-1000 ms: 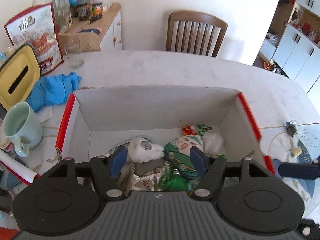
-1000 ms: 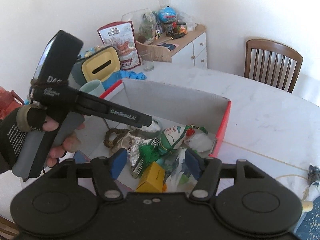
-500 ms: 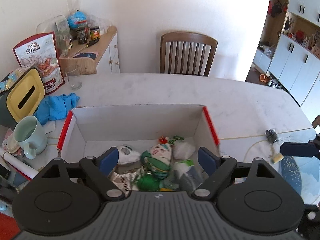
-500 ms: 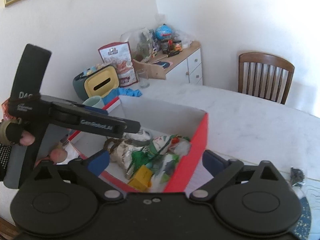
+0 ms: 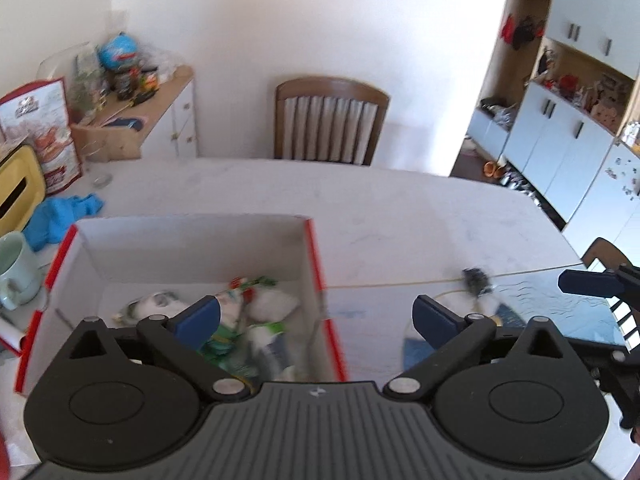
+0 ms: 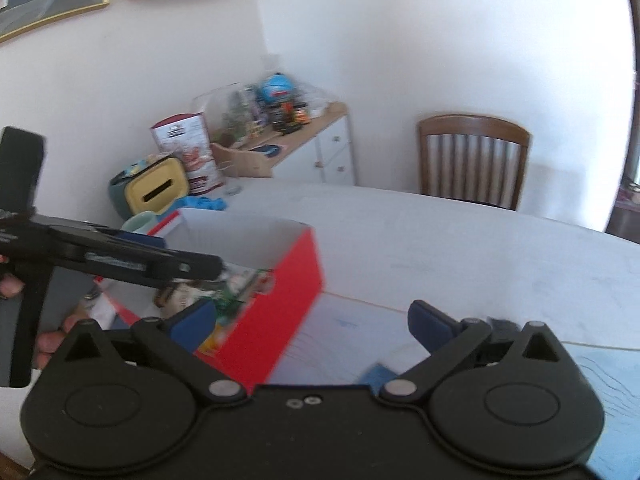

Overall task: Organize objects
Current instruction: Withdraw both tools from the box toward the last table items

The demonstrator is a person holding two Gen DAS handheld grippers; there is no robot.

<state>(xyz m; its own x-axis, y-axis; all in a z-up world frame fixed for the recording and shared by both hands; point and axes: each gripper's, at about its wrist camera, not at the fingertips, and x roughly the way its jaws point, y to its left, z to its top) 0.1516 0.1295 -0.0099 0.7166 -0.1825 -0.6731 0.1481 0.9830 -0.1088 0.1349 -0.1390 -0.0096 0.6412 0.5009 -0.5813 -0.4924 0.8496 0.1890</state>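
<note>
Pale marble-look table (image 5: 400, 216) carries my red-edged cardboard box (image 5: 312, 264) of crinkly packets near its left edge; my left tool (image 5: 316, 316) is opening, my right tool (image 6: 308, 320) spread wide, both empty.

The left gripper (image 5: 316, 318) is hanging over the red-edged cardboard box (image 5: 192, 240) on the desk (image 5: 400, 216), its jaws opening with nothing between them. Toys and packets (image 5: 248, 320) are lying jumbled inside the box.

Matt cardboard box (image 5: 192, 240), wooden chair (image 5: 332, 92), smooth table (image 5: 400, 216)
</note>
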